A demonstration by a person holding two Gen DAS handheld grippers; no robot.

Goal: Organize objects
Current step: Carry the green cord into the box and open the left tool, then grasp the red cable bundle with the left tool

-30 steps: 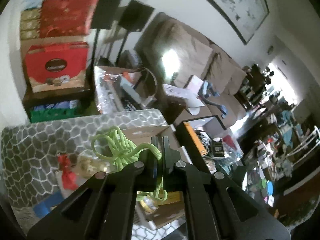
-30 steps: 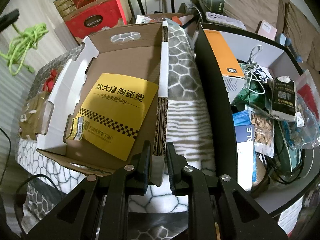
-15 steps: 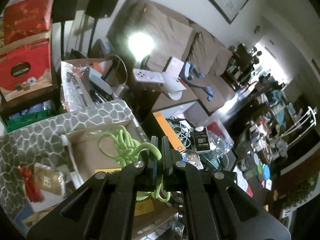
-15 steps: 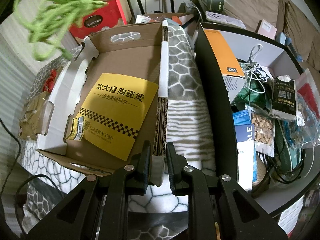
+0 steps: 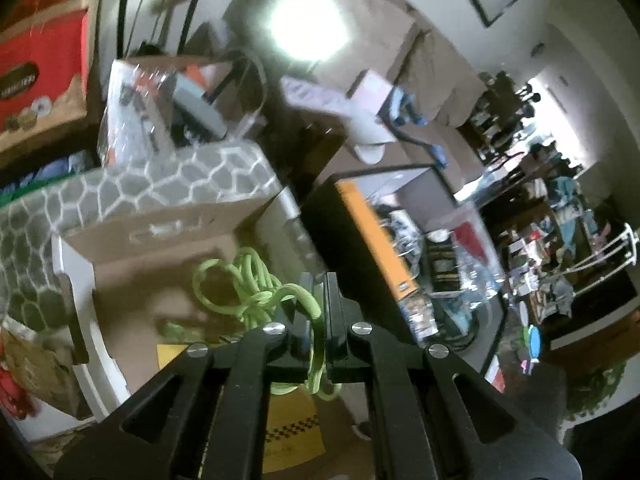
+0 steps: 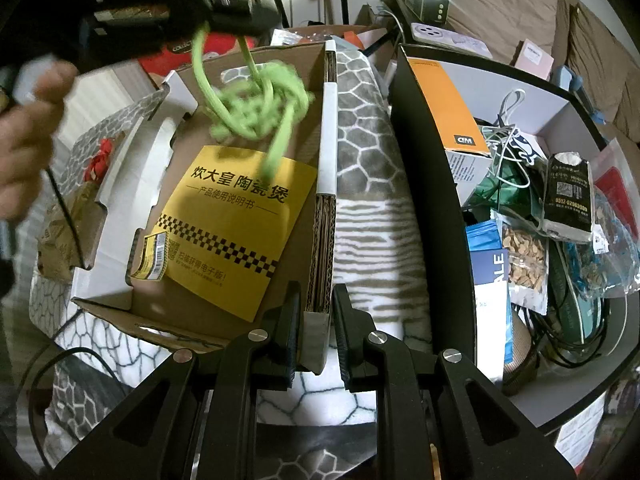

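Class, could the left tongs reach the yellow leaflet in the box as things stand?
Probably not to grasp it: the left tongs are shut on the green rope, which dangles over the yellow leaflet. The open box itself leaves the way down free.

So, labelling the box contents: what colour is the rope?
Light green rope; clearest in the right wrist view.

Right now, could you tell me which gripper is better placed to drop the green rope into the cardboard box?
Left: the left gripper already holds the green rope above the cardboard box; the right gripper is clamped on its side wall.
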